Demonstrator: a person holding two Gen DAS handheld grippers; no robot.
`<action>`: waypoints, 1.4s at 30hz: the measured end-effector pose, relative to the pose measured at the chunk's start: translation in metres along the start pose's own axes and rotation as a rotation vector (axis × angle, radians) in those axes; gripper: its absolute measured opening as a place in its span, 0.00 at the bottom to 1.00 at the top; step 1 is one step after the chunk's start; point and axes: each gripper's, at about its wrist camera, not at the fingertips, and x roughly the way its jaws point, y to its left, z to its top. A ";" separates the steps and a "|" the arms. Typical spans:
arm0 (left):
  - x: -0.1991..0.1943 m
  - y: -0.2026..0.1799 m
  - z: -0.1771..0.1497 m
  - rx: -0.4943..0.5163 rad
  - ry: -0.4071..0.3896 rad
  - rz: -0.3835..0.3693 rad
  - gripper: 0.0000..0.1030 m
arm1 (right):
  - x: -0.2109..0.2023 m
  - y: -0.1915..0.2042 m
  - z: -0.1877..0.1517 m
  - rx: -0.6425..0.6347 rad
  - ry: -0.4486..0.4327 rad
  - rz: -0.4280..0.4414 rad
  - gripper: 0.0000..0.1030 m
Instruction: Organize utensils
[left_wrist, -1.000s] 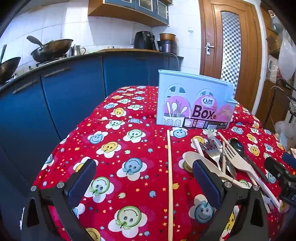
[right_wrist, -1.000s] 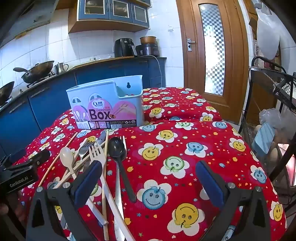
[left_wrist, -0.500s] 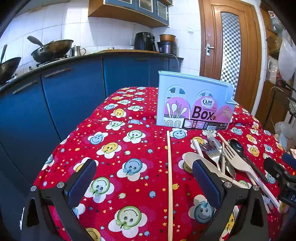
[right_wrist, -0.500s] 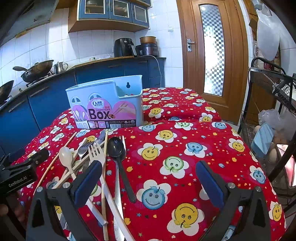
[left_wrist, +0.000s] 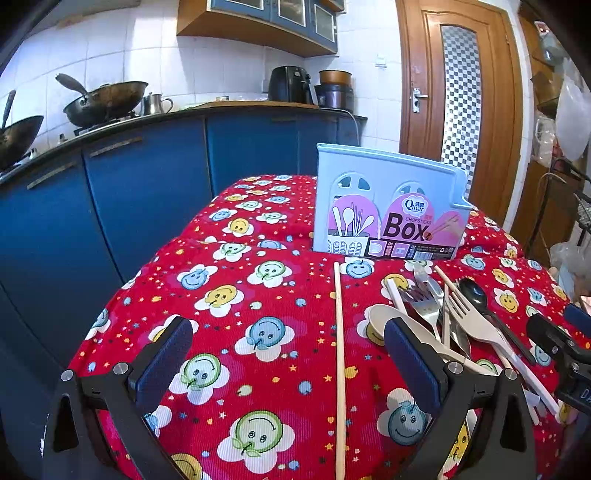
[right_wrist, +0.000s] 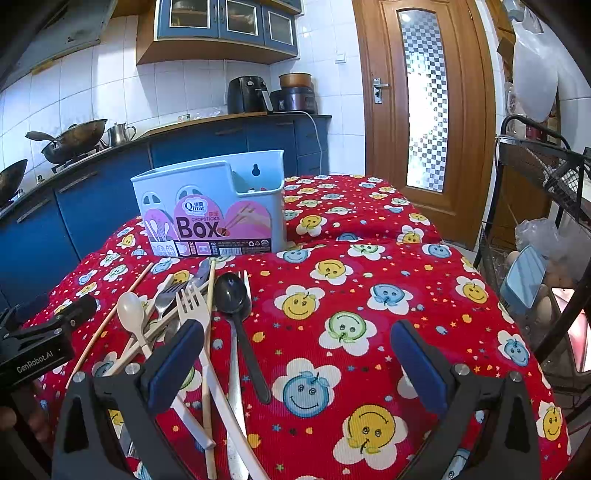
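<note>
A ribbed red cloth printed with smiling flower faces (left_wrist: 258, 336) covers the tabletop, soft and slightly rumpled with a fold running across it just in front of the box. The pale blue plastic chopsticks box (left_wrist: 388, 206) stands upright at about 12 o'clock in the left wrist view and 11 o'clock in the right wrist view, rectangular with a taller back wall, a keyhole hanging slot and a pink printed label; its right-hand compartment is open at the top, and what lies inside cannot be made out. In front of the box the loose utensils lie in an overlapping heap: a cream plastic spoon (right_wrist: 130, 314), a cream plastic fork (right_wrist: 194, 306), a glossy black plastic spoon (right_wrist: 231, 295) with a long flat handle, a shiny metal fork (left_wrist: 424, 306), and thin pale chopsticks threaded among them. One bare wooden chopstick (left_wrist: 339, 354) lies apart from the heap, straight, pointing toward the box. The left gripper (left_wrist: 288, 363) hovers low over the cloth with its dark blue padded jaws spread wide, the lone chopstick running between them untouched. The right gripper (right_wrist: 295, 363) likewise has its jaws released and wide, its 9 o'clock pad above the heap's handles.
</note>
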 end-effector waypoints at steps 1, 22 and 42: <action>0.000 -0.001 0.000 0.000 0.000 0.001 1.00 | 0.000 0.000 0.000 0.000 0.001 0.000 1.00; -0.002 0.002 0.001 -0.001 -0.007 0.003 1.00 | 0.000 -0.001 0.000 0.000 -0.001 -0.004 1.00; -0.002 0.001 0.000 0.002 -0.011 0.006 1.00 | -0.001 -0.002 0.002 0.000 -0.002 -0.005 1.00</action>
